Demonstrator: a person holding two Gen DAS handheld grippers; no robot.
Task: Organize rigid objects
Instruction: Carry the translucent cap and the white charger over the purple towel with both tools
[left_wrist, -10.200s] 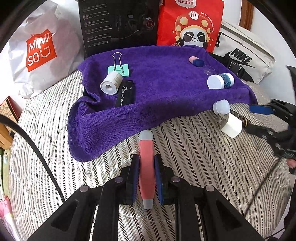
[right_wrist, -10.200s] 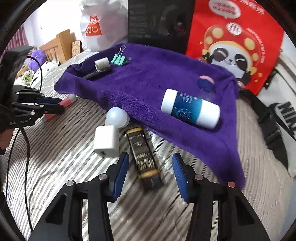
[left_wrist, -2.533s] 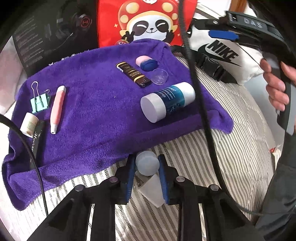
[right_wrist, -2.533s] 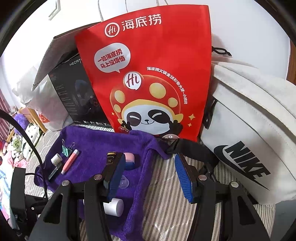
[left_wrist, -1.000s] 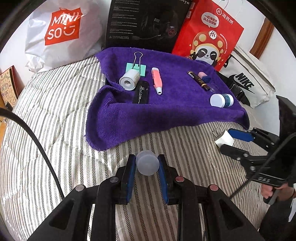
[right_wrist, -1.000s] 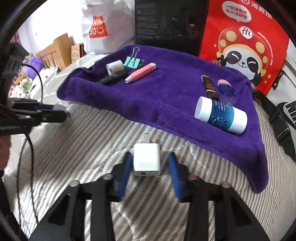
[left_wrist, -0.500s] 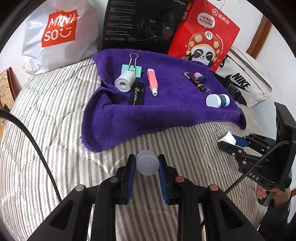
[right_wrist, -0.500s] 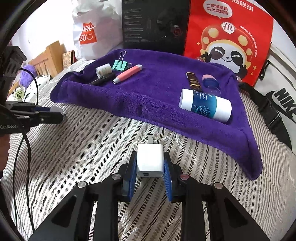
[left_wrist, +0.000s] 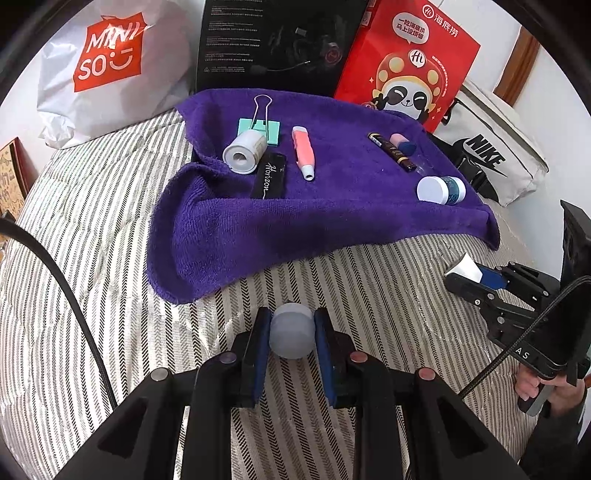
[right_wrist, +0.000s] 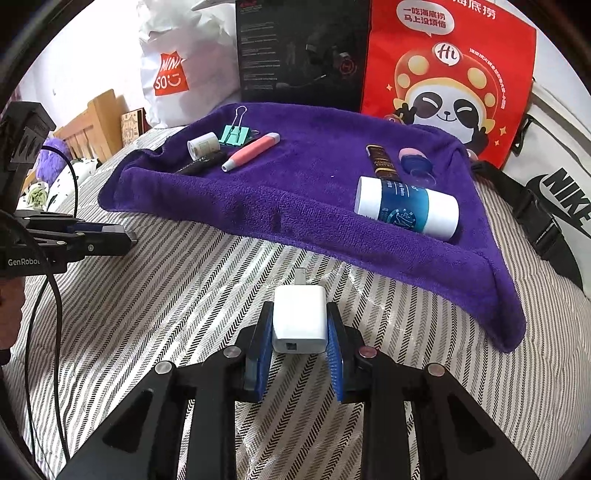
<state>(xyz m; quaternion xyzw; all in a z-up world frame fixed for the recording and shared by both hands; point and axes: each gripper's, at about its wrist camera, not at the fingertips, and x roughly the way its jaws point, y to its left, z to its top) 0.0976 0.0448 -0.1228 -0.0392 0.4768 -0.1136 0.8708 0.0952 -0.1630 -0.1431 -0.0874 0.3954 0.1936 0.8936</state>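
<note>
My left gripper (left_wrist: 291, 334) is shut on a pale round ball (left_wrist: 291, 335), held above the striped bed short of the purple towel (left_wrist: 325, 218). My right gripper (right_wrist: 300, 325) is shut on a white charger plug (right_wrist: 300, 317), prongs pointing forward; in the left wrist view that gripper (left_wrist: 467, 275) shows at the right edge. On the towel lie a white roll (left_wrist: 243, 153), a green binder clip (left_wrist: 260, 127), a black tag (left_wrist: 269, 181), a pink pen (left_wrist: 303, 157), a dark tube (left_wrist: 391, 152), a pink and blue eraser (left_wrist: 402, 144) and a white and blue bottle (right_wrist: 406, 210).
A white Miniso bag (left_wrist: 110, 62), a black box (left_wrist: 277, 40) and a red panda bag (left_wrist: 410, 66) stand behind the towel. A white Nike bag (left_wrist: 495, 151) lies at the right. A hand (left_wrist: 535, 387) holds the right gripper's handle. A black cable (left_wrist: 55, 273) crosses the left.
Both grippers have moved a little toward the towel, each still holding its object. The right one has lifted the plug slightly off the bed.
</note>
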